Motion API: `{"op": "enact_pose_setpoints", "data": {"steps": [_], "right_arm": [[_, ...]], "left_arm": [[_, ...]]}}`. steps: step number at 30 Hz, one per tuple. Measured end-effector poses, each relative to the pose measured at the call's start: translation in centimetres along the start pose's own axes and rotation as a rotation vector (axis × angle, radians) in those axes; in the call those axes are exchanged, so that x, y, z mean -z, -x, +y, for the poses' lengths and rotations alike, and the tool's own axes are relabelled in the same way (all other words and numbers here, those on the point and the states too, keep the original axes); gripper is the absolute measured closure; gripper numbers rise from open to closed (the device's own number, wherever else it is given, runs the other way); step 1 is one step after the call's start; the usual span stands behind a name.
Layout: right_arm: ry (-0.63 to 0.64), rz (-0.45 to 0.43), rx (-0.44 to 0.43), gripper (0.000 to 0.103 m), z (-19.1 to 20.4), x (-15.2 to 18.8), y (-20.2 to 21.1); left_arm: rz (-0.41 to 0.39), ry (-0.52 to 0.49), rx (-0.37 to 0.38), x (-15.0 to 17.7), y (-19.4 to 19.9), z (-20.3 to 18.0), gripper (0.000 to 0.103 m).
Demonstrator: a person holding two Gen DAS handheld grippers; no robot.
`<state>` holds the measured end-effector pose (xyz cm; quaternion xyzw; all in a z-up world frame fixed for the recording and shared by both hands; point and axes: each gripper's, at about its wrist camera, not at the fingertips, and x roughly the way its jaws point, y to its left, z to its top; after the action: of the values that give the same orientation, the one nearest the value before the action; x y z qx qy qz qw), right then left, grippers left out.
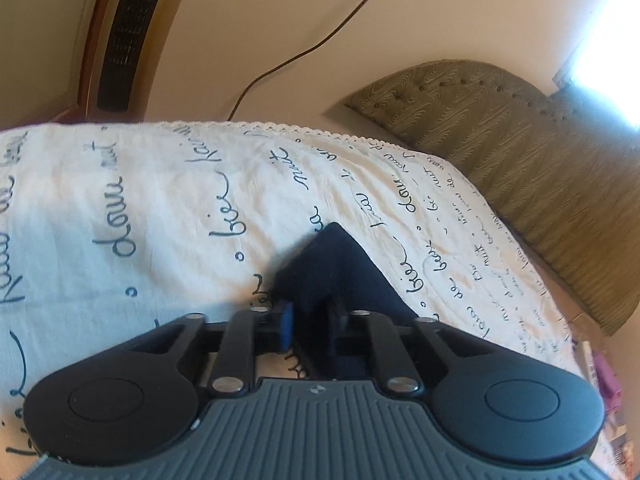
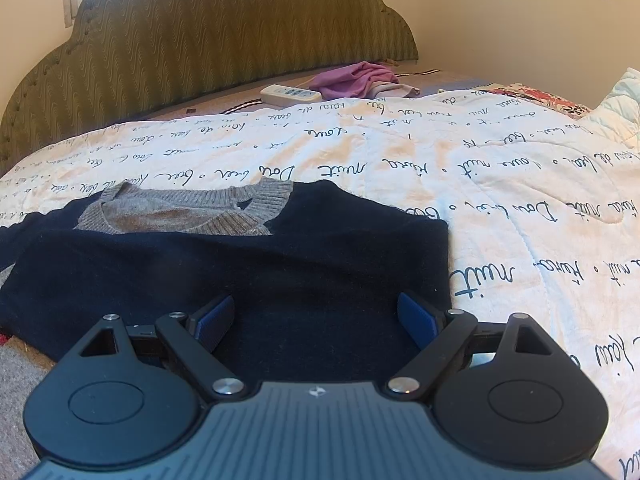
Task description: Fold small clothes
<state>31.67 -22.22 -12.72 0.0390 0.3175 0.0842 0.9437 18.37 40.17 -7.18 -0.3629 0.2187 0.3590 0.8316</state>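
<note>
Left tongs [image 1: 310, 320] pinch a corner of the navy sweater [image 2: 240, 272] on the bed [image 2: 520, 208], prob. to fold it over, w/ right tongs [image 2: 316, 320] spread above it.

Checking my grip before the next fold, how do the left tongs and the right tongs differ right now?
The left tongs are shut on a bunched bit of the navy sweater; the right tongs are open, gripping nothing. The left tongs' fabric rises in a peak; below the right tongs the sweater lies flat. Both have blue pads.
</note>
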Motion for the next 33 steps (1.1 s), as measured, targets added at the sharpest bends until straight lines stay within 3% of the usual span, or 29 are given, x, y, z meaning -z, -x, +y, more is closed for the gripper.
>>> {"op": "enact_pose_setpoints", "data": {"steps": [4,7,10,14,17,21,24,26,28,30,33], "right_arm": [[-0.008,-0.002,-0.005,0.014,-0.1,0.0,0.0],[-0.012,-0.003,-0.006,0.014,-0.1,0.0,0.0],[-0.012,-0.004,-0.006,0.014,-0.1,0.0,0.0],[-0.012,-0.003,-0.006,0.014,-0.1,0.0,0.0],[-0.015,-0.004,-0.008,0.014,-0.2,0.0,0.1],[-0.019,-0.005,-0.01,0.014,-0.2,0.0,0.1],[-0.025,-0.006,-0.014,0.014,-0.3,0.0,0.1],[-0.031,-0.007,-0.018,0.014,-0.3,0.0,0.1],[-0.031,-0.007,-0.018,0.014,-0.3,0.0,0.1],[-0.03,-0.007,-0.017,0.014,-0.3,0.0,0.1],[-0.023,-0.006,-0.011,0.014,-0.2,0.0,0.1]], "left_arm": [[-0.045,-0.091,0.026,0.5,1.6,-2.2,0.096],[-0.095,-0.2,0.13,2.3,4.5,-6.0,0.097],[-0.123,-0.36,0.28,6.7,8.0,-11.5,0.097],[-0.038,-0.504,0.477,14.5,10.9,-17.3,0.097],[0.073,-0.577,0.561,20.6,11.6,-20.0,0.097],[0.173,-0.652,0.566,26.7,10.9,-20.9,0.097],[0.16,-0.699,0.562,28.2,10.2,-20.2,0.095],[0.17,-0.738,0.597,28.1,10.6,-20.1,0.079],[0.161,-0.76,0.621,27.8,11.5,-19.7,0.041],[0.104,-0.77,0.633,27.2,12.8,-18.8,0.028],[0.04,-0.796,0.617,26.9,14.7,-17.0,0.025]]}}
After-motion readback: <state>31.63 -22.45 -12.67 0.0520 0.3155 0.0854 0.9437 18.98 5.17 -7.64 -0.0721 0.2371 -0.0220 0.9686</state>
